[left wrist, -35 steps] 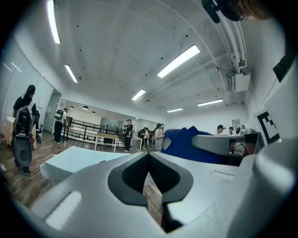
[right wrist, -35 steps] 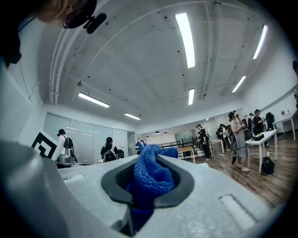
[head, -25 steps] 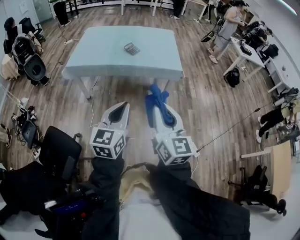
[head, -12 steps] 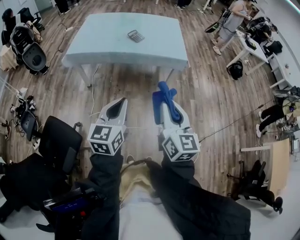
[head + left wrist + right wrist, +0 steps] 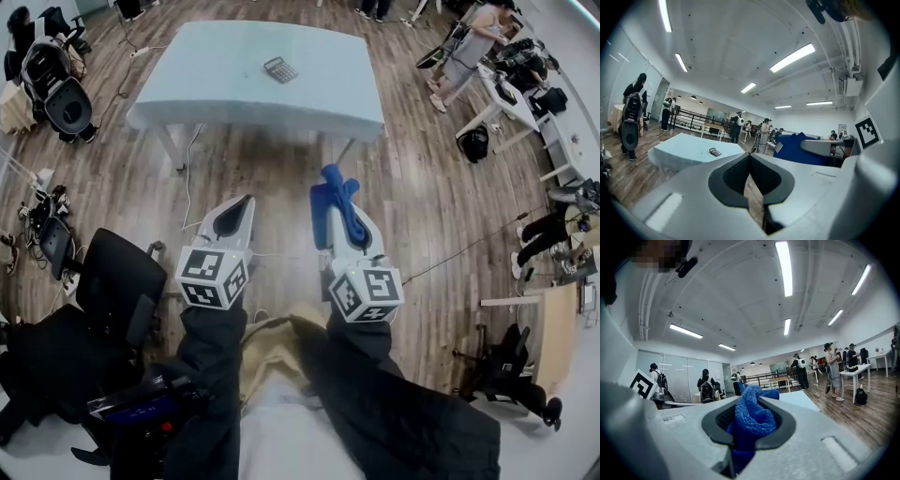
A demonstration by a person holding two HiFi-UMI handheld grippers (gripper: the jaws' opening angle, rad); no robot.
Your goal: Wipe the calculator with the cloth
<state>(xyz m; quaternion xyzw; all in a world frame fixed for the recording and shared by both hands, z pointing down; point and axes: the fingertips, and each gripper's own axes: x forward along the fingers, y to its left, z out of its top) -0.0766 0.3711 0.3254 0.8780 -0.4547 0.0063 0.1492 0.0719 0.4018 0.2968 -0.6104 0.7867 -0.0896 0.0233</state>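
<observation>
Our right gripper (image 5: 332,184) clamps the blue cloth (image 5: 323,206); left gripper (image 5: 246,201) closed, empty. Calculator (image 5: 280,69) on table (image 5: 206,94), well ahead. We should approach w/ cloth leading, low.

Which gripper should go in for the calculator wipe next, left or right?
Right. The right gripper is shut on the cloth, while the left gripper is shut and empty. Both are short of the table, where the calculator lies, and are roughly level with each other.

A pale bench (image 5: 234,84) stands on wood floor (image 5: 422,216) — black chair (image 5: 122,291) near left, a person (image 5: 464,52) far right.
</observation>
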